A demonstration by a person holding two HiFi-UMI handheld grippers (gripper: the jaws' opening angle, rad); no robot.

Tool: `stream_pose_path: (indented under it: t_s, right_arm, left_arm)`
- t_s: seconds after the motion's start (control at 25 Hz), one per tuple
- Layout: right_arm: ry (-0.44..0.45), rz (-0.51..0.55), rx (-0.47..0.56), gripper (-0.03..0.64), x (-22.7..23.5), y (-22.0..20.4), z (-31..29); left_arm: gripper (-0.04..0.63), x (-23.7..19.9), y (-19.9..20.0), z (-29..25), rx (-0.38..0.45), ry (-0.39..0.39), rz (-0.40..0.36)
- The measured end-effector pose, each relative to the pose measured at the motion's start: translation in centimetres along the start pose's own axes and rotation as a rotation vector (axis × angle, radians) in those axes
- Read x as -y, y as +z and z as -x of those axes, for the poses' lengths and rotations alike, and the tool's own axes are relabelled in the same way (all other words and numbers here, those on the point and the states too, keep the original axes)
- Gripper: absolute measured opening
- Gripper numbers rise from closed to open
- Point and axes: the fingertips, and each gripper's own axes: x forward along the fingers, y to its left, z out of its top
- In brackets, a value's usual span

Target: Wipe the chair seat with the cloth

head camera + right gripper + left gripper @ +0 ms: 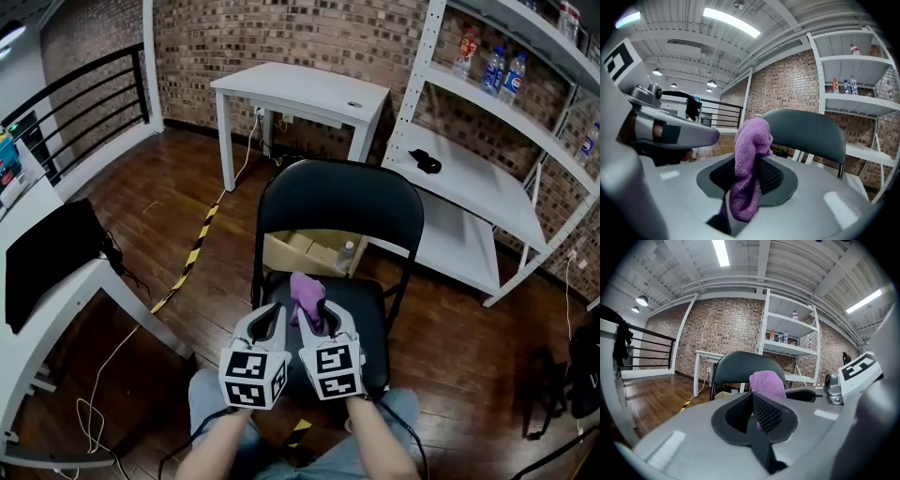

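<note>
Item: black folding chair, centre of the head view. Chair seat [371,307] was largely covered by both tools; chair back [337,202] stood upright behind it.

Item: purple cloth [307,296]. It sat above the seat's front half, bunched and pinched in the right gripper [325,317]. The head view did not show whether it touched the seat.

Item: right gripper, own view [751,161]. The jaws were clamped on the cloth [749,140], which stood up in a fold above the pads and trailed down towards the lower centre of the frame. Only this view showed the grip clearly.

Item: left gripper [271,319], just beside the right one. In its own view [753,401] the jaws met at the tips with nothing held; the cloth [767,383] showed behind them, right of centre.

Item: white table [300,89], upper centre of the head view.

Item: white shelf rack [469,183], right side, with bottles [503,77] on an upper shelf.

Item: cardboard box [309,251], on the floor behind the chair, seen only in the head view.
</note>
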Motion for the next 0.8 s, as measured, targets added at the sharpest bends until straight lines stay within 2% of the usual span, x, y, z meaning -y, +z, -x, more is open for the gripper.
stream_pose_path:
  t_s: [0.52, 0.8]
  right_arm:
    - [0.083, 0.256, -0.114, 0.103, -0.7, -3.0, -9.6]
    - [0.115, 0.433, -0.229, 0.103, 0.5, -6.1, -15.0]
  left_arm:
    - [0.005, -3.9, -0.6, -2.3, -0.021, 0.012, 0.022]
    - [0.005, -6.1, -0.5, -3.2, -0.033, 0.032, 0.032]
